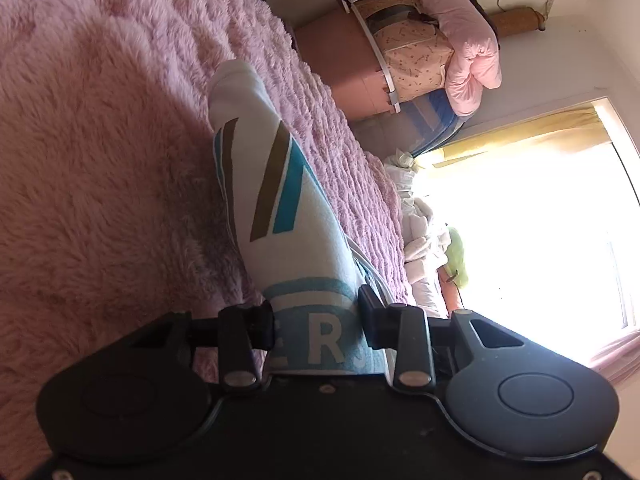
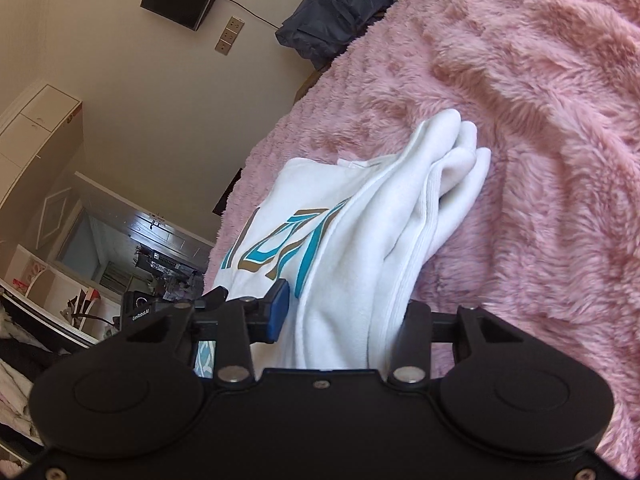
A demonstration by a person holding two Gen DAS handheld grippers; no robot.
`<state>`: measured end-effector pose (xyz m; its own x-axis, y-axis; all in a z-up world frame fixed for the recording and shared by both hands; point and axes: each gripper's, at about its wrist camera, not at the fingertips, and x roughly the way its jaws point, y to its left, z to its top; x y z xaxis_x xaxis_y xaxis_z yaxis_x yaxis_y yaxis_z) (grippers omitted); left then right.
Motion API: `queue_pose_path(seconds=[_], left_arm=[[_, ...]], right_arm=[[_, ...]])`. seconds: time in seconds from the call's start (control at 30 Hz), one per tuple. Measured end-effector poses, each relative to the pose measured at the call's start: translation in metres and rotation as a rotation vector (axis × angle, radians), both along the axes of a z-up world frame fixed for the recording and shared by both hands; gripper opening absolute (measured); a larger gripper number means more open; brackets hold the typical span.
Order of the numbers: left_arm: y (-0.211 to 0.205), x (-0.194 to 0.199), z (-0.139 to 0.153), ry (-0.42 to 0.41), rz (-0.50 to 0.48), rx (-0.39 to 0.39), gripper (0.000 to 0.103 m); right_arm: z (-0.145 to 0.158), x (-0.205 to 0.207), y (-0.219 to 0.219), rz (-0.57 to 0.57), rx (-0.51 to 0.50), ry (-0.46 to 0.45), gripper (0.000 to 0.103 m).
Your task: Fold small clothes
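Note:
A white shirt with teal and brown print (image 1: pixel 276 200) lies across the fluffy pink blanket (image 1: pixel 100 160). My left gripper (image 1: pixel 316 320) is shut on one end of the shirt, the printed cloth bunched between its jaws. In the right wrist view the same white shirt (image 2: pixel 360 216) hangs in folds from my right gripper (image 2: pixel 344 316), which is shut on it; the far end rests on the pink blanket (image 2: pixel 520 120). The left gripper shows small at the shirt's left edge in that view.
A second bed with pink bedding (image 1: pixel 460 40) stands across the room beside a bright window (image 1: pixel 540 220). White clothes (image 1: pixel 424 232) are piled at the blanket's far edge. A dark bag (image 2: pixel 332 20) sits at the blanket's edge; shelves (image 2: pixel 40 300) stand on the left.

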<state>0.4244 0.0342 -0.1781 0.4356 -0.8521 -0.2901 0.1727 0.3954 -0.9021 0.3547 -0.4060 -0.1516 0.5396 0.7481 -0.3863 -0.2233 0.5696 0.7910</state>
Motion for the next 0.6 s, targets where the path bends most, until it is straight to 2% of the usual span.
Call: queue_pose_path(seconds=[0.17, 0.33, 0.4, 0.47, 0.6], left_arm=[[0.040, -0.033, 0.041, -0.063, 0.044, 0.026, 0.036], [0.087, -0.068, 0.056, -0.086, 0.110, 0.028, 0.036], [0.102, -0.085, 0.047, -0.072, 0.135, 0.018, 0.037], [0.116, -0.101, 0.025, -0.024, 0.162, 0.010, 0.037], [0.132, -0.126, -0.037, 0.112, 0.196, 0.024, 0.038]], right_arm=[[0.038, -0.005, 0.034, 0.051, -0.006, -0.063, 0.042], [0.063, -0.013, 0.078, 0.113, -0.010, -0.112, 0.042], [0.063, -0.019, 0.096, 0.131, -0.005, -0.120, 0.042], [0.054, -0.025, 0.111, 0.143, -0.005, -0.109, 0.042], [0.010, -0.037, 0.135, 0.148, -0.023, 0.006, 0.042]])
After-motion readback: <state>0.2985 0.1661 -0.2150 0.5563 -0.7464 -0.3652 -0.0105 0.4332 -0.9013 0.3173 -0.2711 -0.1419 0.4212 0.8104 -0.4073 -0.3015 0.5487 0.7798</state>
